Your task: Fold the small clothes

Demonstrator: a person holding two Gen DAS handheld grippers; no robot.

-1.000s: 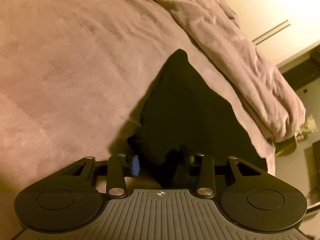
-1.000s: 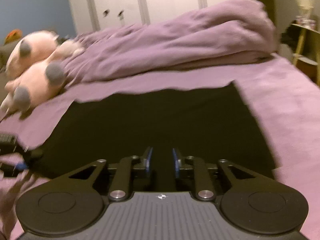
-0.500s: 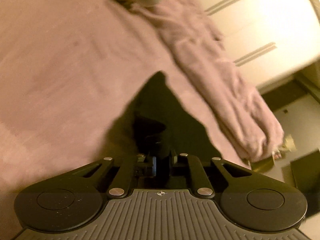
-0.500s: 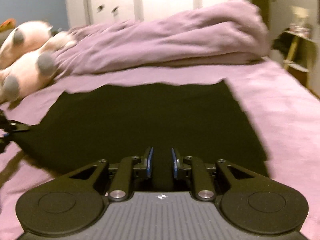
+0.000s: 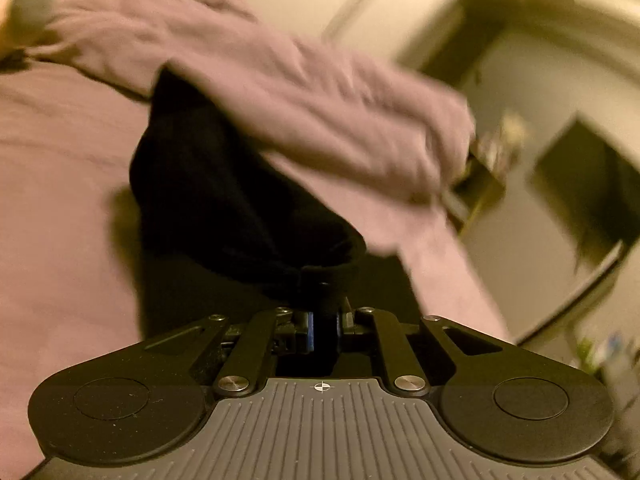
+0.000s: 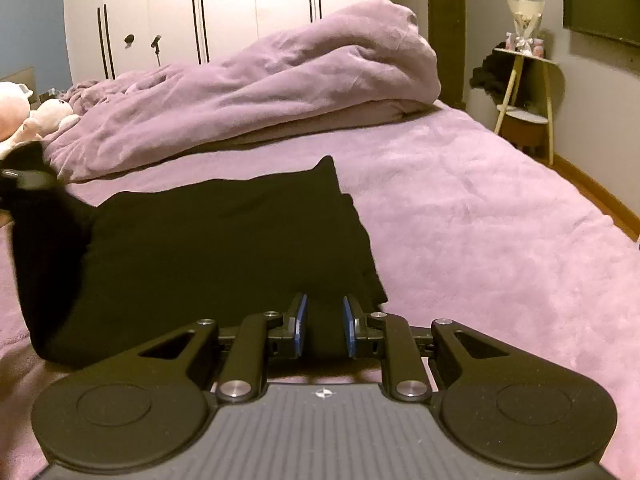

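L gripper [image 5: 324,326] pinching corner of black garment [image 6: 224,248], lifted off purple bed [image 6: 480,220]. R gripper [image 6: 325,326] clamped on near edge, low on bed. Garment lies fwd of me, long axis L-R; fold runs L corner toward R side, my guess.

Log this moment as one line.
left gripper: shut on black garment | right gripper: shut on its near edge | garment on bed

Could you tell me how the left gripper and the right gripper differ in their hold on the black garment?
The left gripper pinches a bunched fold of the black garment raised off the bed; the right gripper clamps an edge lying low on it. The left's jaws are nearly together; the right's stand a little apart. Both are shut on that garment.
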